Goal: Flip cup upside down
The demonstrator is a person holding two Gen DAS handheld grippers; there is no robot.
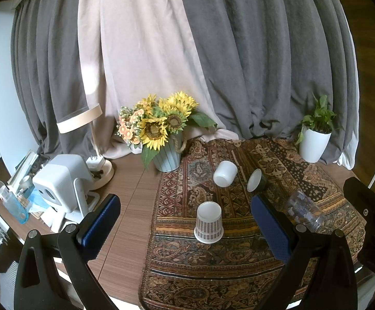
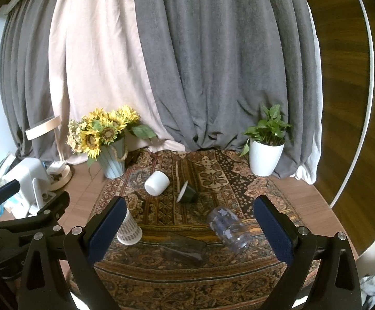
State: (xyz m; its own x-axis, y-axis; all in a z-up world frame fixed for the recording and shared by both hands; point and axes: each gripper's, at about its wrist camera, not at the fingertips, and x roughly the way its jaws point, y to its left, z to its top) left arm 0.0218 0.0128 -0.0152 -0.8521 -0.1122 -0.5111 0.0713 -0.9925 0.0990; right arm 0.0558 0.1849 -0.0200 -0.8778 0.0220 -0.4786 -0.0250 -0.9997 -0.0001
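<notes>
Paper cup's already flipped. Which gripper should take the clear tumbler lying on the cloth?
Right. The clear tumbler lies on its side between the open right gripper fingers; in the left view it sits beyond the left gripper, outside its right finger.

Right wrist view: the paper cup (image 2: 130, 228) at lower left is partly hidden behind a blue finger pad (image 2: 107, 228); a dark glass (image 2: 183, 248) at lower centre is too faint to identify. Left wrist view: clutter (image 1: 19, 196) at the left edge is indistinct, and the clear bottle (image 1: 305, 210) is partly cut by the gripper frame.
</notes>
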